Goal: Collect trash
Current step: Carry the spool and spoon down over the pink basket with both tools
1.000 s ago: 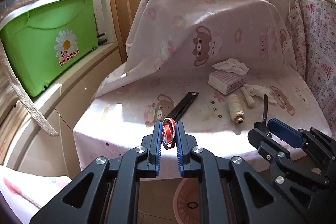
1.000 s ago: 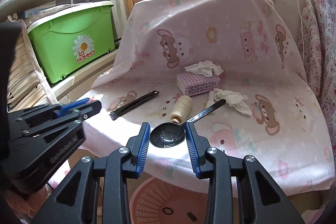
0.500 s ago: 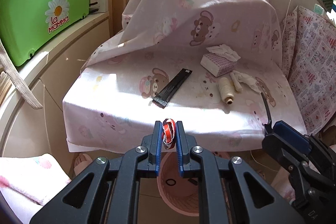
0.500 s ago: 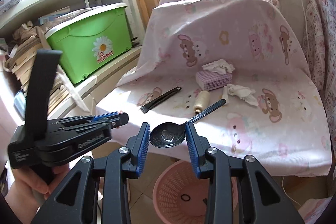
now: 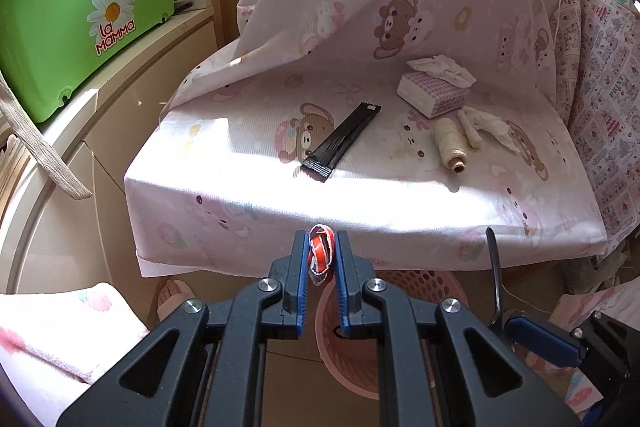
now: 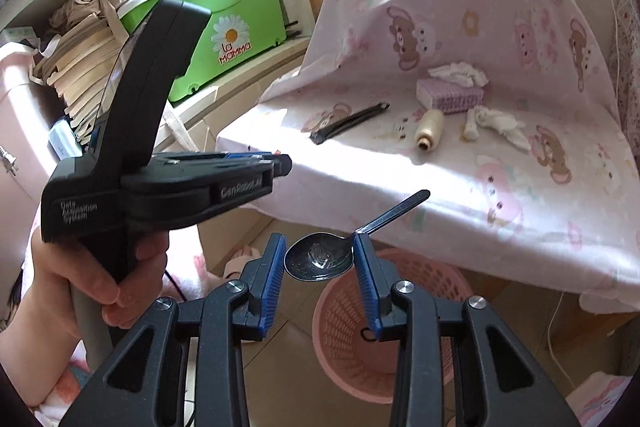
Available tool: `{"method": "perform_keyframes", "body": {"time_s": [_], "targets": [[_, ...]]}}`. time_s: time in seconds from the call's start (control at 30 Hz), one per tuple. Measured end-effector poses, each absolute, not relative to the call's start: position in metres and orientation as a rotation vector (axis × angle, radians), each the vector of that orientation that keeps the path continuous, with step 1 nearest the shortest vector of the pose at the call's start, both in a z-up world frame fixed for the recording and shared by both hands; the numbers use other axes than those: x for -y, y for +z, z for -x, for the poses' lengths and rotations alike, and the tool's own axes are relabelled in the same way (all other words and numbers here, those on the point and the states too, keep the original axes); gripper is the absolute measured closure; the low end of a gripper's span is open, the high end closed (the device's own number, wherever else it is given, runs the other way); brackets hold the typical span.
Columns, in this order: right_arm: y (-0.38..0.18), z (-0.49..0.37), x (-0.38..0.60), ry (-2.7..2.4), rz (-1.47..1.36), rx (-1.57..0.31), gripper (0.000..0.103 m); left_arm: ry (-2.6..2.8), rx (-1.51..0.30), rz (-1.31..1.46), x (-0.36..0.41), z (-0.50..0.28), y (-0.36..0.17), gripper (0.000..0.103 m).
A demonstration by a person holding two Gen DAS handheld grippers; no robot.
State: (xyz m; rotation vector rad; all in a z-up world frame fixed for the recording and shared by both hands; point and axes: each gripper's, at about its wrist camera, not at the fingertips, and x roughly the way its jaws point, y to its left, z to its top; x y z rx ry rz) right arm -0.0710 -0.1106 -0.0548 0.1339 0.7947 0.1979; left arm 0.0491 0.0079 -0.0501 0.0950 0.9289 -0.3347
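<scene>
Two hand-held grippers are loaded and hang off the front edge of the cloth-covered surface (image 5: 360, 203), over the floor. Nearest in the left wrist view, the left hand-held gripper (image 5: 321, 259) has its jaws nearly closed on a crumpled red-and-white wrapper (image 5: 320, 255), which stands roughly upright between the pads. Directly beyond and below it sits the pink basket (image 5: 420, 279), so the step in hand looks like the drop-off: carrying collected trash to the bin.

In the right wrist view, the right hand-held gripper (image 6: 319, 261) is about half open, pinching the bowl of a dark spoon (image 6: 324, 259) edge to edge. The bowl faces up; the spoon's long axis runs from the jaws up and to the right, handle tip pointing toward the surface's edge. The basket (image 6: 420, 275) lies just ahead and below.

My judgement is that the next move calls for centring each load over the basket mouth, then opening the jaws; the spoon's protruding handle could catch the rim if released off-centre.

Farther off on the surface lie a black sachet (image 5: 342, 141), a thread spool (image 5: 450, 143), crumpled tissue (image 5: 486, 125) and a checked tissue pack (image 5: 434, 93), apparently yet to be sorted.
</scene>
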Motion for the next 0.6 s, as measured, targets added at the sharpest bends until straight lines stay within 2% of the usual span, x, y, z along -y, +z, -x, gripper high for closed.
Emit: {"method": "perform_keyframes", "body": {"time_s": [0.33,0.6], "targets": [[-0.08,0.063,0.119,0.203,-0.221,-0.893,0.066,-0.334,-0.949,-0.129,0.001,-0.05,-0.061,0.091],[-0.131,0.04,0.136,0.137,-0.273,-1.043,0.066,-0.389,-1.044,-0.122,0.012,-0.052,-0.09,0.091]]}}
